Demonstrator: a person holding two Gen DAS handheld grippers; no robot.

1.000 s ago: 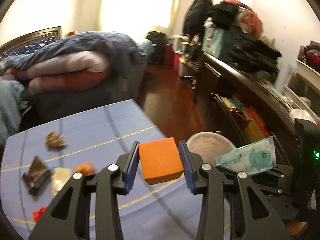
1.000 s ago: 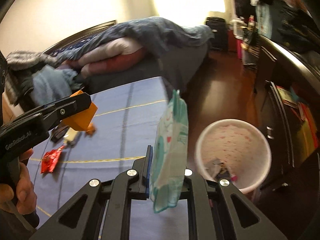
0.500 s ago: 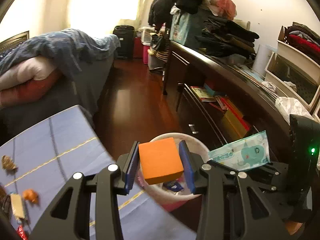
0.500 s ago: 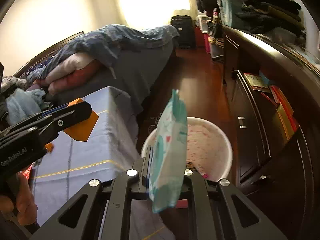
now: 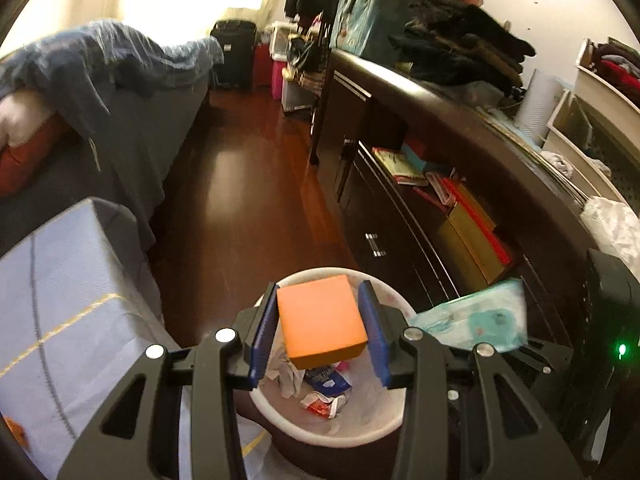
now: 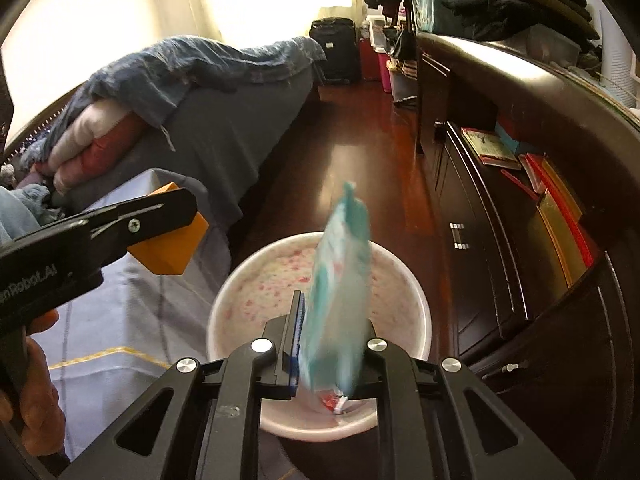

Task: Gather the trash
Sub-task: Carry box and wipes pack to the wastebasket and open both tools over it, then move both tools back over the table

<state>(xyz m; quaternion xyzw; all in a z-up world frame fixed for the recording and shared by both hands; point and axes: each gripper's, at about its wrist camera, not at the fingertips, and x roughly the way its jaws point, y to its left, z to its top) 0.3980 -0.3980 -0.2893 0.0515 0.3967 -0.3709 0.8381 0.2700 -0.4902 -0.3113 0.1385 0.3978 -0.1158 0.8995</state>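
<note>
My left gripper [image 5: 320, 334] is shut on an orange block [image 5: 322, 320] and holds it over the near left part of the white bin [image 5: 372, 424]. The bin holds crumpled wrappers [image 5: 324, 384]. My right gripper [image 6: 332, 344] holds a teal and white wipes packet [image 6: 340, 288] upright above the bin [image 6: 256, 292]; the packet is blurred and the jaws look a little apart around it. The packet also shows in the left wrist view [image 5: 476, 316]. The left gripper with the orange block [image 6: 168, 248] shows at the left of the right wrist view.
The blue-covered table [image 5: 52, 300] lies to the left of the bin. A dark dresser [image 5: 420, 168] with books runs along the right. A bed [image 5: 100, 92] with piled bedding is at the left. Bare wood floor [image 5: 240, 184] stretches ahead.
Both grippers have swung right, off the table and over the bin. The wipes packet is now blurred and the right jaws look wider than before.
</note>
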